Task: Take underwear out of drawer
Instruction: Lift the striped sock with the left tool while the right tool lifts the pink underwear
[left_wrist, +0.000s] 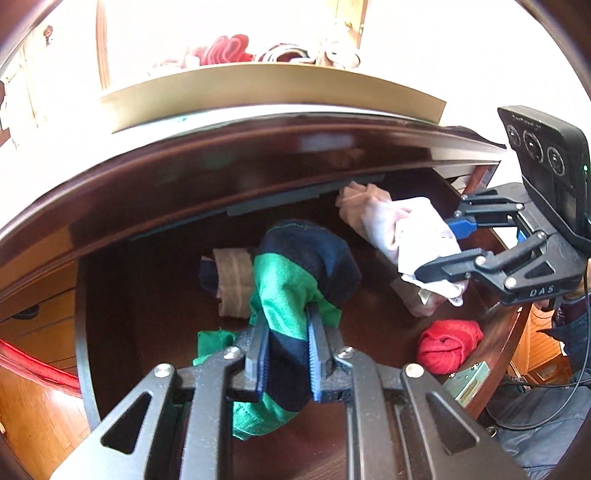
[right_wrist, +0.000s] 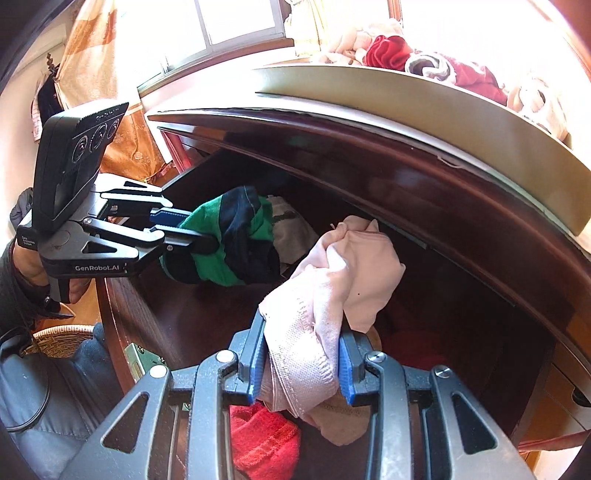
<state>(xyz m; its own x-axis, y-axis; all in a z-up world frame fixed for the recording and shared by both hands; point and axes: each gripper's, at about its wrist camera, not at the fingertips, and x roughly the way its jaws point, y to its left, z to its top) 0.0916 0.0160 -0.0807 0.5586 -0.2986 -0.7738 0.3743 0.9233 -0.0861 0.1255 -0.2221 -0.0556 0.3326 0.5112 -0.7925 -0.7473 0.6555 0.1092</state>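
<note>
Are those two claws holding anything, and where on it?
Left gripper pinches the green-and-navy underwear at a bunched fold; right gripper clamps the pale pink underwear near its ribbed edge.

Underwear in left gripper (left_wrist: 286, 334): green w/ navy bands (left_wrist: 295, 273). Piece in right gripper (right_wrist: 301, 354): pale pink (right_wrist: 332, 280), fine mesh texture on band. Red bundle (left_wrist: 448, 345) in drawer. Beige & navy rolled item (left_wrist: 231, 280) at back. Drawer (left_wrist: 155, 280) dark reddish-brown wood. Grippers black w/ blue pads (left_wrist: 314, 354). Tray edge (left_wrist: 258, 92) on top: tan/olive; red & white cloths (right_wrist: 424, 61) above. Floor orange-brown wood.
</note>
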